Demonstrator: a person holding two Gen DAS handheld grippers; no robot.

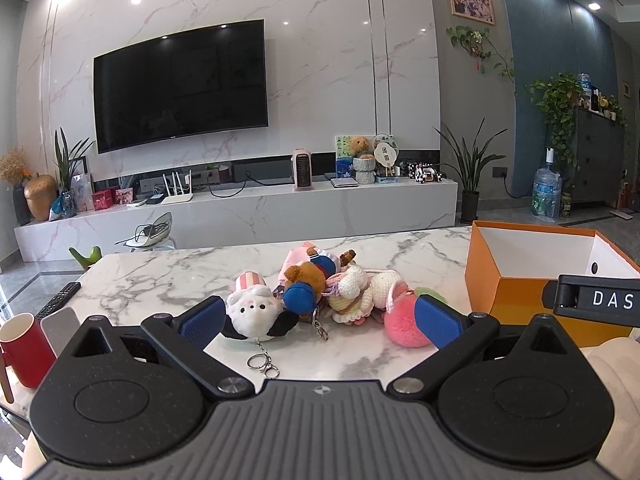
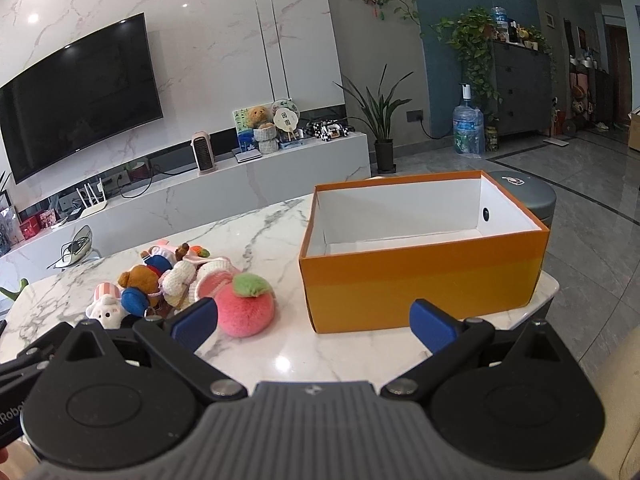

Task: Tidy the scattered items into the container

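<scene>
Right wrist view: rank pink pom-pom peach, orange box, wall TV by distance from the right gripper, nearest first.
From the right gripper, jaws open and empty:
1. pink pom-pom peach, just beyond the left finger, on the marble table.
2. orange box, ahead toward the right; its near wall is close, so 1 and 2 are nearly level.
3. wall TV, far left across the room.

Orange box (image 2: 420, 276) (white inside), pink plush peach (image 2: 244, 308), grey-veined marble table (image 2: 260, 236).
</scene>
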